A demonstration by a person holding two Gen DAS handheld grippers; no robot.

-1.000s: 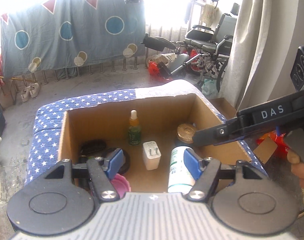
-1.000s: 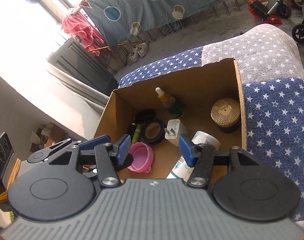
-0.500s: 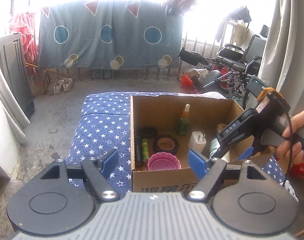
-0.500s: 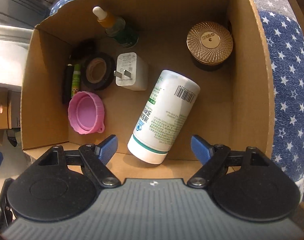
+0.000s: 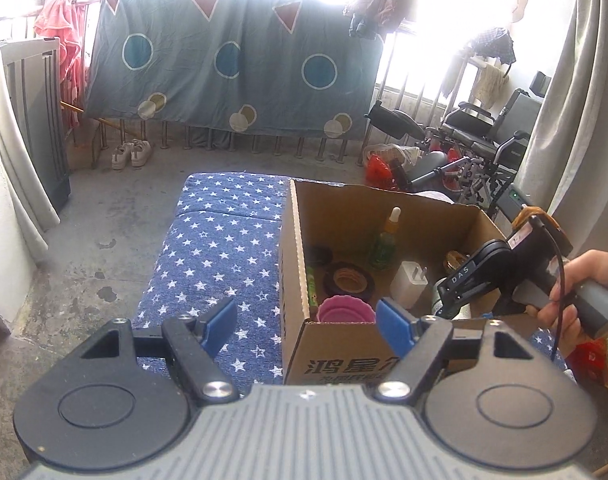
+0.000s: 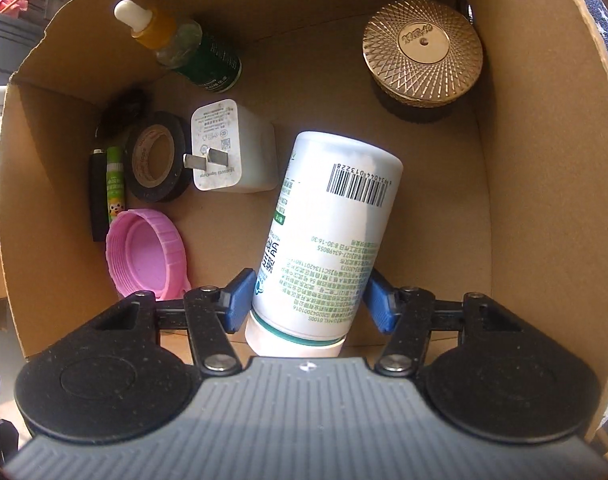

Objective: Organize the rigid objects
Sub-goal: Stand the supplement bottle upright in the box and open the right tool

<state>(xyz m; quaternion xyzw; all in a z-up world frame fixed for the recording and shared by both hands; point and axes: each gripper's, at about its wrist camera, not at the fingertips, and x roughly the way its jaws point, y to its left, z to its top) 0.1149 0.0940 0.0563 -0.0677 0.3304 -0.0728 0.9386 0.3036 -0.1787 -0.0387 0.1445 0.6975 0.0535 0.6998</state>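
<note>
A cardboard box [image 6: 535,160] stands on a blue star-patterned cushion [image 5: 220,248]. On its floor lies a white bottle [image 6: 327,220] with green print and a barcode. My right gripper [image 6: 308,300] points down into the box and its jaws are closing, with the blue pads against both sides of the bottle near its cap. Around the bottle sit a dropper bottle [image 6: 196,52], a gold-lidded jar [image 6: 421,48], a white charger [image 6: 228,148], a black tape roll [image 6: 154,158] and a pink lid [image 6: 144,252]. My left gripper [image 5: 307,320] hangs open and empty before the box's near left corner.
A green stick [image 6: 115,184] and a black stick [image 6: 98,196] lie by the box's left wall. A person's hand [image 5: 583,280] holds the right gripper's handle. Beyond the cushion are a concrete floor, shoes [image 5: 130,154], a hung blue sheet [image 5: 232,68] and a wheelchair [image 5: 479,140].
My right gripper tipped down into the box, widened, then closed round the white bottle. My left gripper drew back and to the left, from over the box to in front of it.
</note>
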